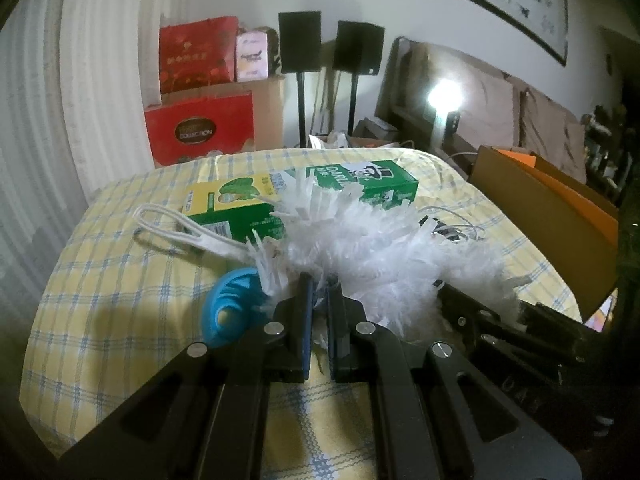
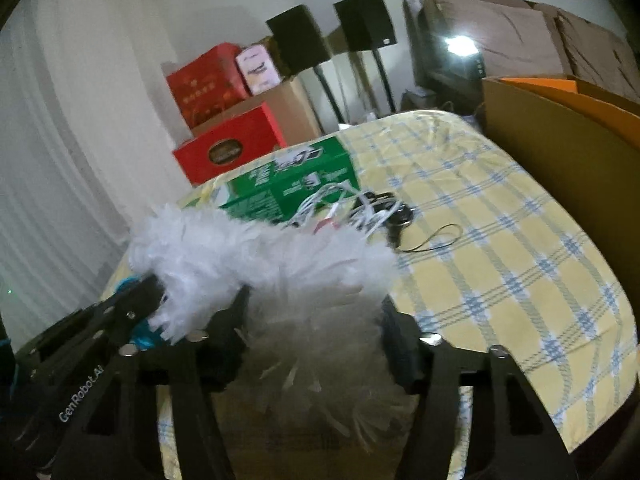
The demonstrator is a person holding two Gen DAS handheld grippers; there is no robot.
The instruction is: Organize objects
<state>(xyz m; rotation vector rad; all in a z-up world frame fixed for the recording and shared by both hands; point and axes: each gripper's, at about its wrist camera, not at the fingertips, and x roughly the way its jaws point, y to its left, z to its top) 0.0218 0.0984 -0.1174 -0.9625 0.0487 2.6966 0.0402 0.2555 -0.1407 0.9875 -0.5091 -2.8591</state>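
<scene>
Left hand-held gripper (image 1: 319,280) is pinched tight on strands of the white fluffy duster (image 1: 360,232), which lies across the yellow checked bed (image 1: 120,280); right hand-held gripper (image 2: 314,300) straddles the fluff, jaws apart. Behind: 2 green cartons (image 1: 360,184), red boxes (image 1: 200,128), 2 black speakers (image 1: 300,40).

Blue ring (image 1: 228,312) half behind white duster (image 1: 360,240)
</scene>
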